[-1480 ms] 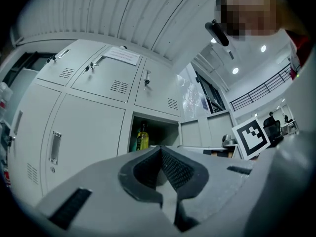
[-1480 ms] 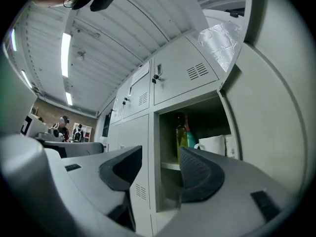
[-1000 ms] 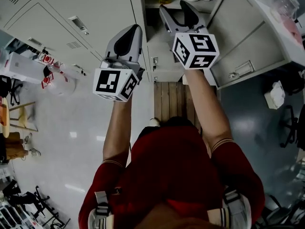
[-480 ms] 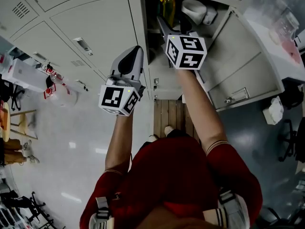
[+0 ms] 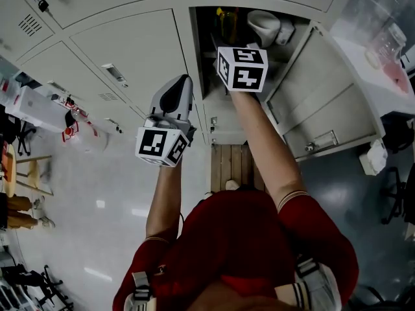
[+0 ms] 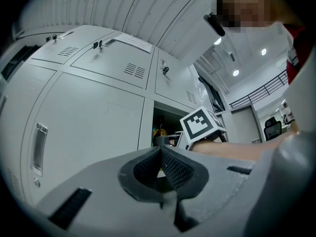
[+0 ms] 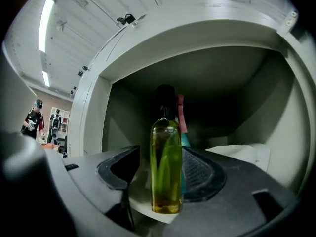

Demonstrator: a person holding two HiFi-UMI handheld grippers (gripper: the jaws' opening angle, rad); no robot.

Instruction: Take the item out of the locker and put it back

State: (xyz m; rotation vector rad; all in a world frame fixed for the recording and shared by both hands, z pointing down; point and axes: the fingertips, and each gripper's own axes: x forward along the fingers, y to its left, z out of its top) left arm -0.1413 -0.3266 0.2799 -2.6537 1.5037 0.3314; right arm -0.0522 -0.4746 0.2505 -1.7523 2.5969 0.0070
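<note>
The right gripper (image 7: pixel 160 153) reaches into the open locker (image 7: pixel 94 117), which sits at twelve o'clock in the head view, with its jaws spread wide. A yellow-green bottle (image 7: pixel 165 181) stands upright between the jaws on the shelf edge (image 7: pixel 140 199), not clamped. A white object (image 7: pixel 237 154) lies at three o'clock of the bottle. The left gripper (image 6: pixel 160 152) hangs outside, at eight o'clock of the right one, facing a closed door (image 6: pixel 94 117), its jaws together on nothing
</note>
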